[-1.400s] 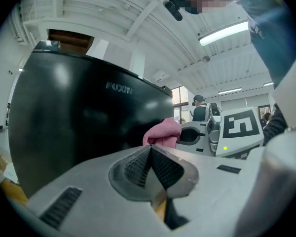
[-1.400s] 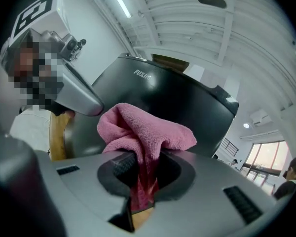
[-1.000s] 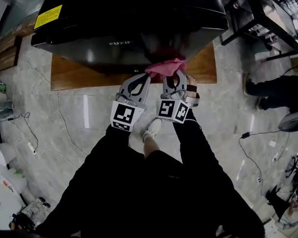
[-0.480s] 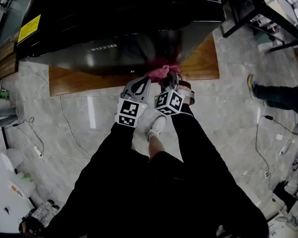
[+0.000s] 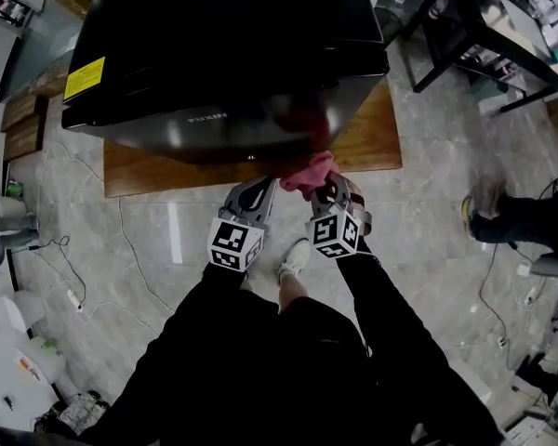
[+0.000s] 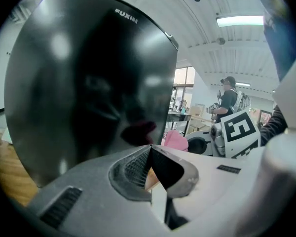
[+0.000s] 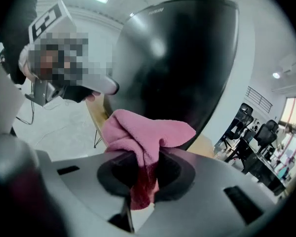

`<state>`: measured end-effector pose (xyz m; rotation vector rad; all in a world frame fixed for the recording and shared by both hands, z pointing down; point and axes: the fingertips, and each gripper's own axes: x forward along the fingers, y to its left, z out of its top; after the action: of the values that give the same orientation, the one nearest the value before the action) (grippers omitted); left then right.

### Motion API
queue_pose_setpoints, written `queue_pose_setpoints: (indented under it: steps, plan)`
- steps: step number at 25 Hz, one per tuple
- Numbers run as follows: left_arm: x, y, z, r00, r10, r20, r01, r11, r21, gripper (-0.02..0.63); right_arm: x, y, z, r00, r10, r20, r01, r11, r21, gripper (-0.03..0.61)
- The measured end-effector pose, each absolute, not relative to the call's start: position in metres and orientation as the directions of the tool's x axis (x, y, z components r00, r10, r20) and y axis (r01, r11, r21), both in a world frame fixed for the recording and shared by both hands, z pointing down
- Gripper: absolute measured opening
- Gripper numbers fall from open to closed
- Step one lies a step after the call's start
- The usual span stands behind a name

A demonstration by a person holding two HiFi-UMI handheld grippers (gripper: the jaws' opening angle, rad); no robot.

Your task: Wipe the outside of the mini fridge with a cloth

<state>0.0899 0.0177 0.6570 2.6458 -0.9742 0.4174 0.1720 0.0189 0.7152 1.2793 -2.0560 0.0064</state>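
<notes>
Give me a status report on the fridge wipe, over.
Right gripper shut on pink cloth. Left gripper shut, empty, alongside. Cloth up at mini fridge front, contact unclear. Nothing between them.

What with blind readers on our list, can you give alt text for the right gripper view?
The right tongs are shut on a crumpled pink terry cloth, close in front of the glossy black mini fridge; a pale grey floor lies at left.
</notes>
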Motion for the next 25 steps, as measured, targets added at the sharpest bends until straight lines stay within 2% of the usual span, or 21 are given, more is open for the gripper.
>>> queue_pose_setpoints:
  steps: [7,13,19,25]
  plan:
    - [0.084,0.077,0.565,0.798,-0.522,0.302,-0.589,-0.781,0.205,0.005,0.157,0.091,0.593,-0.411,-0.797,0.442,-0.809,0.543,0.225,0.062]
    - [0.074,0.115,0.48,0.833,-0.498,0.24,-0.545,-0.814,0.201,0.006,0.133,0.13,0.506,-0.463,-0.809,0.361,-0.834,0.536,0.131,0.061]
    - [0.056,0.117,0.429,0.836,-0.516,0.188,-0.544,-0.824,0.16,0.006,0.128,0.128,0.46,-0.439,-0.841,0.317,-0.861,0.494,0.116,0.061]
    - [0.042,0.106,0.41,0.87,-0.474,0.139,-0.492,-0.854,0.169,0.005,0.129,0.111,0.432,-0.356,-0.885,0.299,-0.911,0.4,0.099,0.062]
